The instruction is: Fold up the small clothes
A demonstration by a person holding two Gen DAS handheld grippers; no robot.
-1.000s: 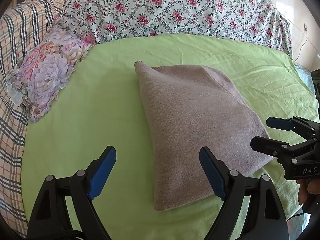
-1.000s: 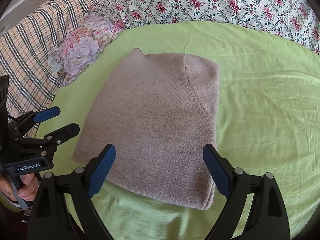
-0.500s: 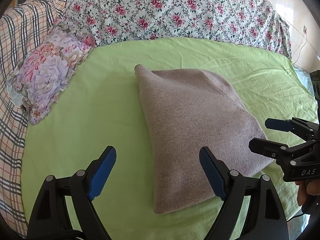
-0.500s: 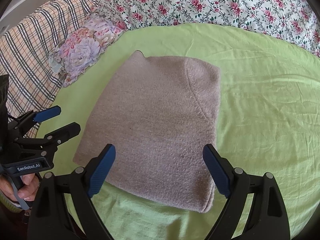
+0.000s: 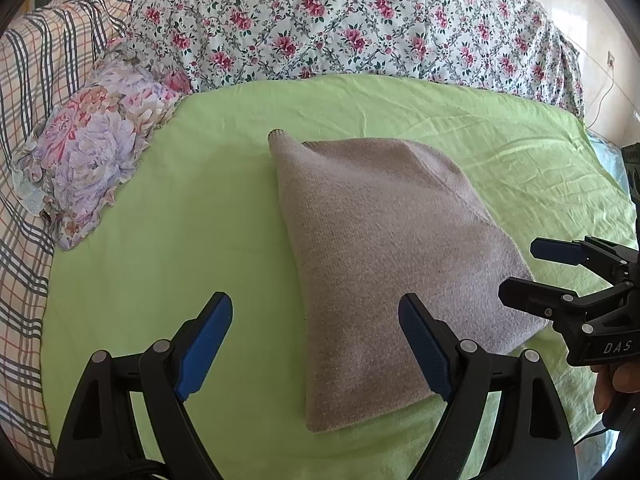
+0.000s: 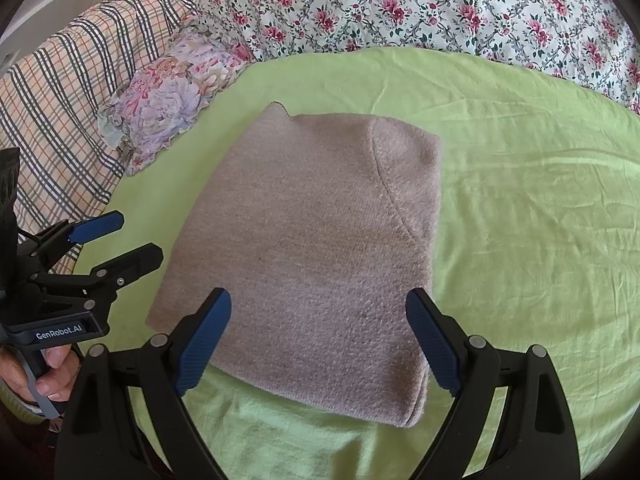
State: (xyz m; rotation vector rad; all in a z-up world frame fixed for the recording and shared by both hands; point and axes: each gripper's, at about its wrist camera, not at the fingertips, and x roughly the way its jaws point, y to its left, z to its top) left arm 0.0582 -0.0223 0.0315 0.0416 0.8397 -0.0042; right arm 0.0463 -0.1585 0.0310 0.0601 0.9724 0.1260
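Plain greyish-mauve knit on the folded garment (image 6: 316,248) at frame centre, no print. Light lime green, unpatterned, on the bed sheet (image 6: 520,208) beneath. White ground with red-pink roses and dark green leaf trellis on the floral quilt (image 5: 340,20) across the top. Lilac and pink peonies on the pillow (image 5: 88,148) at upper left. Cream with black, orange and grey checks on the plaid blanket (image 6: 60,92) along the left edge. Black frames with royal blue pads on the left tongs (image 5: 316,344) and right tongs (image 6: 320,340); white lettering on black on both bodies.
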